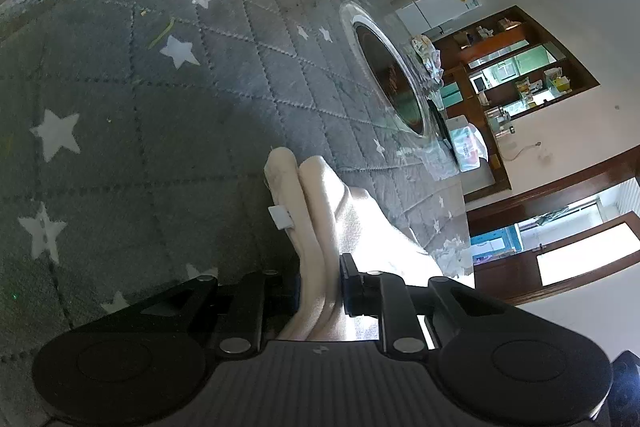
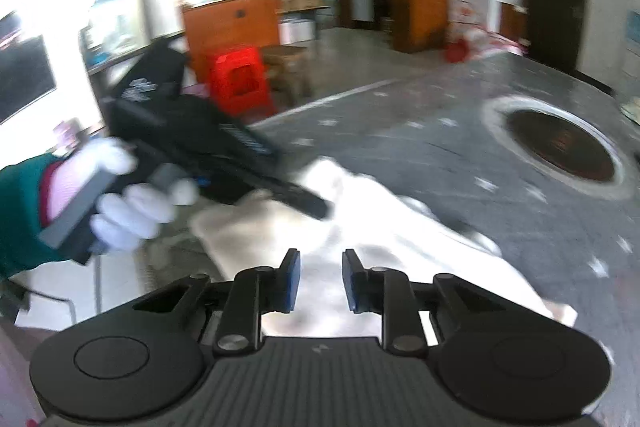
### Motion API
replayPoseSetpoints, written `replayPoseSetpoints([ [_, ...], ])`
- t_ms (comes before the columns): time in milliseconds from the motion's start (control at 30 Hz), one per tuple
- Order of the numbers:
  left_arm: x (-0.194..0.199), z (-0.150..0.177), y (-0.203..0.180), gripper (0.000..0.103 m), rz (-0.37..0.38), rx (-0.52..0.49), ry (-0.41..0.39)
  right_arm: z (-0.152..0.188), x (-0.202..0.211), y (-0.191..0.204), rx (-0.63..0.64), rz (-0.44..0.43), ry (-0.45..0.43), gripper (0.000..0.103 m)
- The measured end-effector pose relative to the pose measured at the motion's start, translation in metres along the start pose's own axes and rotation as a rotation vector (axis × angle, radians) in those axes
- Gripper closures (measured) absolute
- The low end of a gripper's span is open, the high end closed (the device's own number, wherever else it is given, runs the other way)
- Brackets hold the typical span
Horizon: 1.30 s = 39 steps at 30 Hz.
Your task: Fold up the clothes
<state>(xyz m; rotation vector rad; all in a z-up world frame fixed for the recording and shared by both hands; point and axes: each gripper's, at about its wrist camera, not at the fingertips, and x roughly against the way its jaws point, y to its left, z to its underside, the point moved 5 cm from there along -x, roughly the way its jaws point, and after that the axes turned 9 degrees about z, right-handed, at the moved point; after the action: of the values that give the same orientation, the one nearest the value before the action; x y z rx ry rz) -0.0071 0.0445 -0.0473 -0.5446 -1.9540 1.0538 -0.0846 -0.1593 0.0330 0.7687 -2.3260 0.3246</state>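
Note:
A cream-white garment [image 1: 320,211] with a small white tag lies on the grey star-patterned quilted table cover [image 1: 140,107]. My left gripper [image 1: 319,285] is shut on a folded edge of it, the cloth bunched between the jaws. In the right wrist view the same garment [image 2: 360,239] is spread below and ahead of my right gripper [image 2: 320,281], which is open and holds nothing, hovering over the cloth. The left gripper [image 2: 320,207] shows there too, held by a white-gloved hand [image 2: 136,215], its tips down on the garment's far left part.
A round glass turntable with a dark centre [image 2: 560,147] sits on the table beyond the garment. A red plastic stool [image 2: 240,79] and wooden cabinets [image 2: 232,23] stand past the table's far edge [image 2: 332,99].

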Motion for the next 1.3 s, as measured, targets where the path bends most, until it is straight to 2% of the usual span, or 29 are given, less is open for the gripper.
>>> replayPoseSetpoints([
  [100, 0.000, 0.000, -0.001, 0.082, -0.004, -0.009, -0.001, 0.011, 0.005, -0.027, -0.081, 0.078, 0.004, 0.068],
  [367, -0.002, 0.002, -0.003, 0.082, -0.007, -0.021, -0.003, 0.044, 0.012, -0.093, -0.292, 0.239, 0.029, 0.063],
  [433, -0.002, 0.002, -0.004, 0.082, -0.011, -0.030, -0.002, 0.049, 0.012, -0.105, -0.336, 0.247, 0.033, 0.058],
  [600, -0.001, 0.002, -0.006, 0.079, -0.009, -0.047, 0.003, 0.061, 0.007, -0.125, -0.403, 0.271, 0.050, 0.056],
  [833, -0.002, 0.002, -0.006, 0.079, -0.011, -0.053, 0.005, 0.071, -0.001, -0.137, -0.498, 0.234, 0.041, 0.053],
  [867, -0.002, 0.002, -0.006, 0.079, -0.012, -0.058, 0.005, 0.071, -0.001, -0.136, -0.498, 0.230, 0.037, 0.054],
  [900, -0.002, 0.002, -0.007, 0.079, -0.013, -0.061, 0.005, 0.071, -0.002, -0.135, -0.498, 0.223, 0.034, 0.059],
  [933, -0.002, 0.002, -0.007, 0.079, -0.014, -0.063, 0.005, 0.070, -0.002, -0.135, -0.502, 0.212, 0.033, 0.072],
  [1033, -0.003, 0.002, -0.007, 0.079, -0.014, -0.062, 0.005, 0.069, -0.003, -0.132, -0.510, 0.187, 0.028, 0.085],
  [1133, -0.003, 0.002, -0.007, 0.079, -0.012, -0.060, 0.007, 0.068, -0.001, -0.132, -0.514, 0.181, 0.019, 0.084],
  [1200, -0.003, 0.002, -0.007, 0.079, -0.011, -0.059, 0.007, 0.070, -0.002, -0.135, -0.526, 0.178, 0.023, 0.077],
  [1300, -0.002, 0.002, -0.005, 0.079, -0.008, -0.055, 0.005, 0.072, -0.003, -0.137, -0.533, 0.174, 0.016, 0.077],
])
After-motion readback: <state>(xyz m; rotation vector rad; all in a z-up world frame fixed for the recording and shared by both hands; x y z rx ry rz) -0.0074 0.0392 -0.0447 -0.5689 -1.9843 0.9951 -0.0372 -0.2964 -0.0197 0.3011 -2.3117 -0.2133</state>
